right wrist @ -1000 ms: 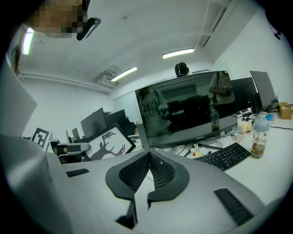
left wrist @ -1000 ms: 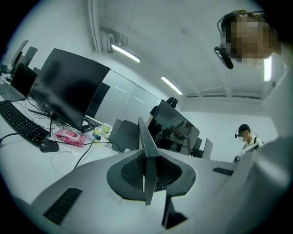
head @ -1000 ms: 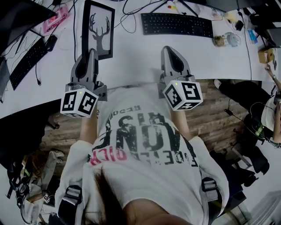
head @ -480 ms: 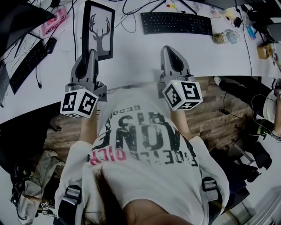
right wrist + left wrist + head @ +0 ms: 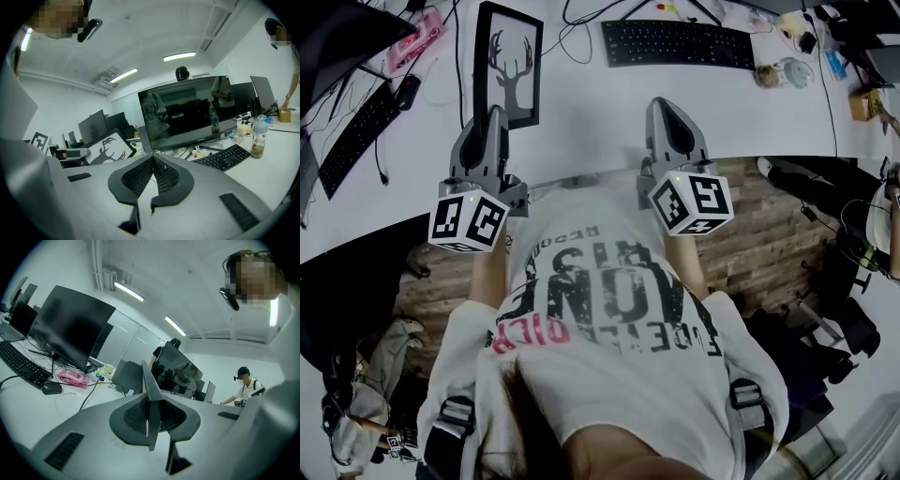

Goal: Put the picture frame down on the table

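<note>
Left hand-held gripper [image 5: 497, 114] clamps picture frame [image 5: 508, 61] edge.

Office: monitors [image 5: 187, 112], keyboards [image 5: 675, 44], desks [image 5: 591, 112]

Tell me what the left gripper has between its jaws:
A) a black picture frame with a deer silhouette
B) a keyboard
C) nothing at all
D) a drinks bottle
A: in the left gripper view, the jaws of the left gripper are closed on the thin edge of the picture frame. The head view shows the deer on it, just beyond that gripper's tip.
</note>
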`<action>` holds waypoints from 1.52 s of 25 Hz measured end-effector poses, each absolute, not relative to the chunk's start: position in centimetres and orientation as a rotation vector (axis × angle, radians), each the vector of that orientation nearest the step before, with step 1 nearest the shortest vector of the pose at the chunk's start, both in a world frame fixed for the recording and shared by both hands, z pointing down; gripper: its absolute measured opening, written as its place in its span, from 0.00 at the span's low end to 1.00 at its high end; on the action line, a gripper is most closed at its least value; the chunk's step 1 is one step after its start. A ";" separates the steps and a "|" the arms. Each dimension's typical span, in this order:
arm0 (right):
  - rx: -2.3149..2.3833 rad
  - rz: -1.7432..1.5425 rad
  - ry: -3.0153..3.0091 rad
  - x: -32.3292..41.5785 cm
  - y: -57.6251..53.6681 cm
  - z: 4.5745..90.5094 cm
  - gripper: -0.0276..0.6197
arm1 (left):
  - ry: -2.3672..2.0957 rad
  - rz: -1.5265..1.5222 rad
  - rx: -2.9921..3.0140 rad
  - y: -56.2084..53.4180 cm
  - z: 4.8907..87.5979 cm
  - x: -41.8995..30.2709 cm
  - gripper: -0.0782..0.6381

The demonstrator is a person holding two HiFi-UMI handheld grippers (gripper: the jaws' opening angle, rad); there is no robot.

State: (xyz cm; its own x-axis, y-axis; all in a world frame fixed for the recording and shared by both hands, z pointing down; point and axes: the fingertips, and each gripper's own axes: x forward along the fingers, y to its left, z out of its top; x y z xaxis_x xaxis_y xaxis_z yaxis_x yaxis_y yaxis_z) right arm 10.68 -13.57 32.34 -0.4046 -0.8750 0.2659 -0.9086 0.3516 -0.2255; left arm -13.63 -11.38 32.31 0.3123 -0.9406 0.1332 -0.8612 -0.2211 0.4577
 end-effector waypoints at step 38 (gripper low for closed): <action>1.614 0.647 -2.369 10.5 -9.8 36.8 0.04 | -1.435 -0.088 1.929 -9.0 44.1 -8.4 0.16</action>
